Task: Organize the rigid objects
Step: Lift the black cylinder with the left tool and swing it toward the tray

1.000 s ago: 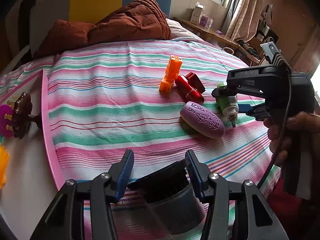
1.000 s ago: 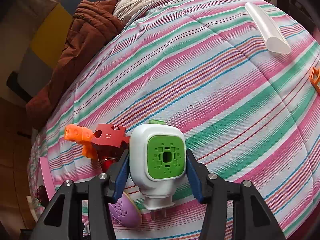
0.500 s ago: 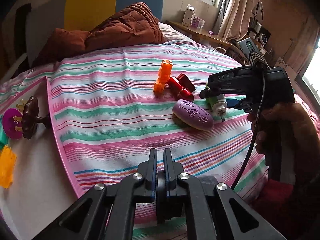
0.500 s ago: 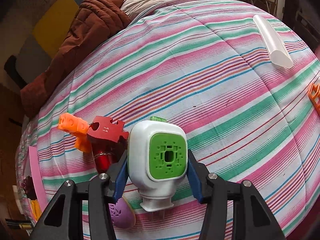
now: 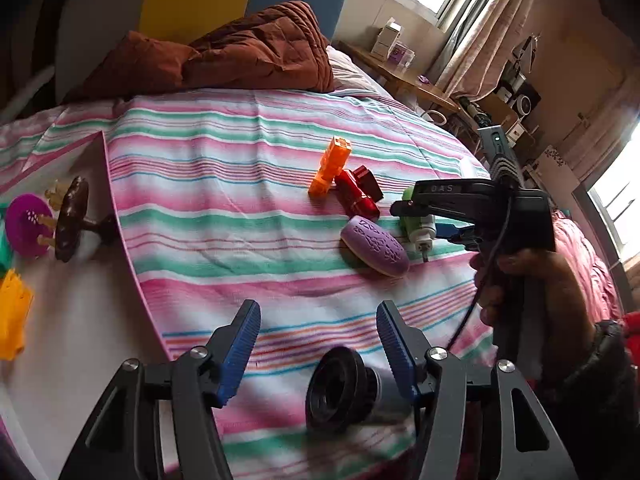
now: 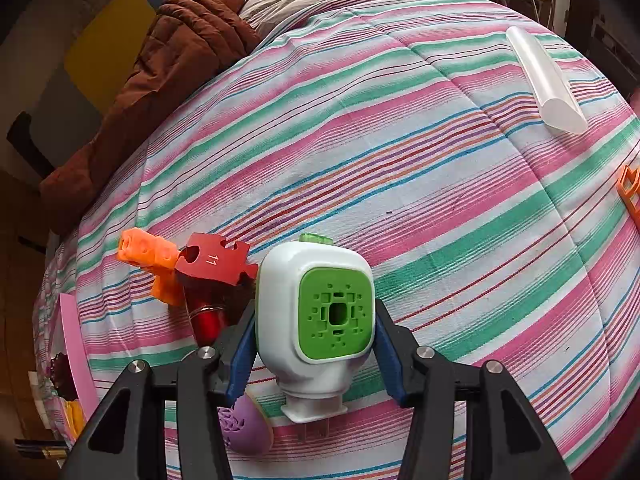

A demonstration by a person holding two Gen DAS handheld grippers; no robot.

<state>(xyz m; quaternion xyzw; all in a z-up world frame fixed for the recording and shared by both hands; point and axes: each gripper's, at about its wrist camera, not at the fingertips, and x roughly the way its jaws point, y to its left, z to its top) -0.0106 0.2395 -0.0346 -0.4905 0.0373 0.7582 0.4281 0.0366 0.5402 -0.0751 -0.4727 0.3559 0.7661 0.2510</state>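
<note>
From my right wrist camera, the purple perforated oval pod point(image 6: 245, 428) at seven o'clock sits half hidden behind my finger, and the orange plastic frame point(image 6: 630, 192) at three o'clock is cut by the edge. On my left view, the yellow plastic piece point(image 5: 12, 316) at nine o'clock is also cropped.

The striped bed point(image 5: 224, 208) carries an orange block point(image 5: 331, 165), purple oval point(image 5: 375, 246), black lens point(image 5: 340, 390) and pink tray point(image 5: 120, 216).

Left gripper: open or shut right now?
Open. The left gripper has its blue pads spread wide, and the black-and-grey cylinder lies loose on the bedsheet between them.

Left gripper point(image 5: 318, 334) jaws spread wide; right gripper point(image 6: 314, 342) jaws clamped, gripping.
</note>
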